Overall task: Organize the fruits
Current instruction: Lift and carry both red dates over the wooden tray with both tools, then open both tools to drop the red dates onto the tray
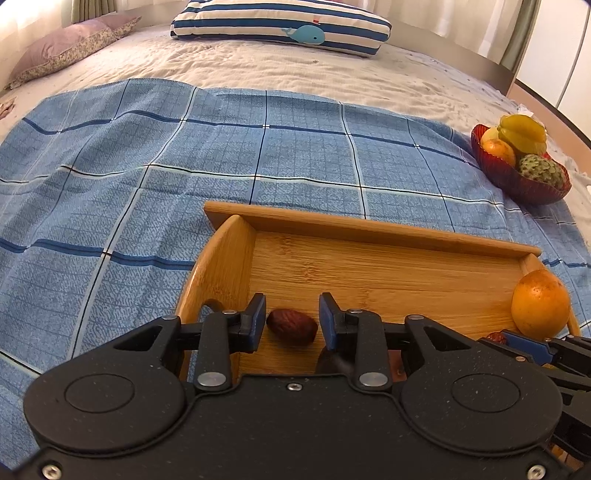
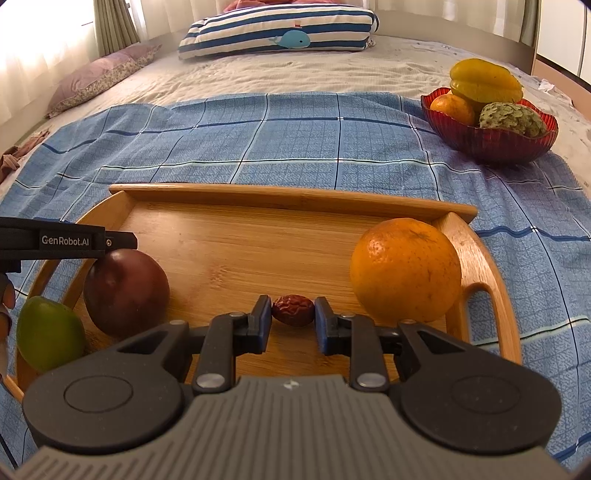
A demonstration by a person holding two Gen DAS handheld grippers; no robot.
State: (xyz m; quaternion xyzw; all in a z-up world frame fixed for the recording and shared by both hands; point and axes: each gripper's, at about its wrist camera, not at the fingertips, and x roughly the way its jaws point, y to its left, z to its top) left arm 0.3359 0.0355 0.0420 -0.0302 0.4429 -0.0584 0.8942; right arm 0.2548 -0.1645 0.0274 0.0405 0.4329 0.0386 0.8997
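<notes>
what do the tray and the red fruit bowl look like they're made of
Tray: looks like bamboo or light wood, smooth satin finish, fine parallel grain strips showing. Red bowl: probably glass, possibly clear plastic; translucent, glossy, ribbed scalloped wall.

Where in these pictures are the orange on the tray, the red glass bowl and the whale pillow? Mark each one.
orange (image 2: 405,269), right wrist view, middle of its peel.
red glass bowl (image 2: 491,142), right wrist view, front wall below the fruit.
whale pillow (image 2: 280,31), right wrist view, striped front face.
</notes>
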